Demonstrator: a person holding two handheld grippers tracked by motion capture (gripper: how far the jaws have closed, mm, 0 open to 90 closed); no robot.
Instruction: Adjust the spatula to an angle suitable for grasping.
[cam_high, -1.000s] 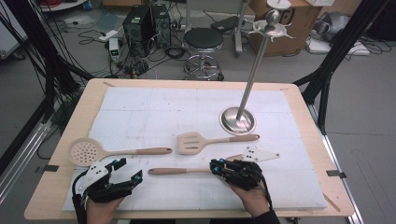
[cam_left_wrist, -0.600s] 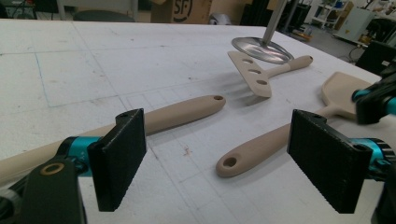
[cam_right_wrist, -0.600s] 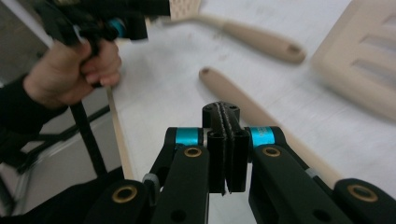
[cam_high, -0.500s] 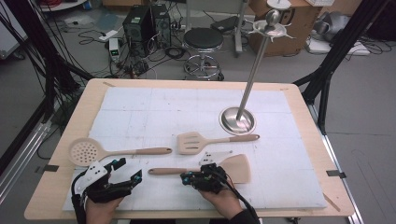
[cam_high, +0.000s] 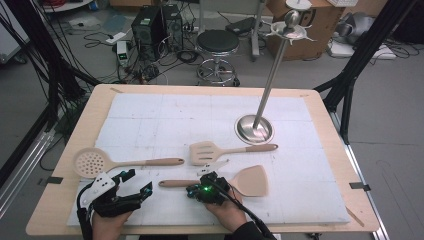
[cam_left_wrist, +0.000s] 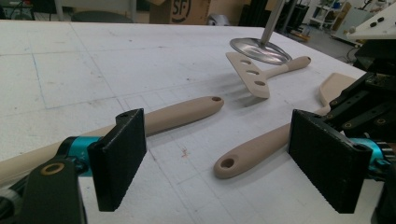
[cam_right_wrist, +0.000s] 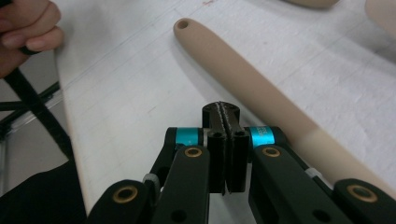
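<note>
Lining up on the solid turner (cam_high: 250, 180)

My right gripper (cam_right_wrist: 223, 122) sits clenched empty beside its handle; left gripper (cam_left_wrist: 224, 154) waits released for balance.

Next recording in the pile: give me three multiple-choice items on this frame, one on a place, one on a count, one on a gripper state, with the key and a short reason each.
1. Where does the solid spatula lie?
A. nearest the person, by the right gripper
B. on the stand base
C. off the table

2. How many beige utensils lie on the white mat?
A. two
B. three
C. five

3. How do the jaws of the left gripper stand?
A. wide apart, holding nothing
B. shut on a handle
C. shut on nothing

Key: 1 A, it lies in the front row beside that gripper. 2 B, skimmer, slotted turner and solid spatula. 3 A, the left gripper view shows bare mat between the jaws.
</note>
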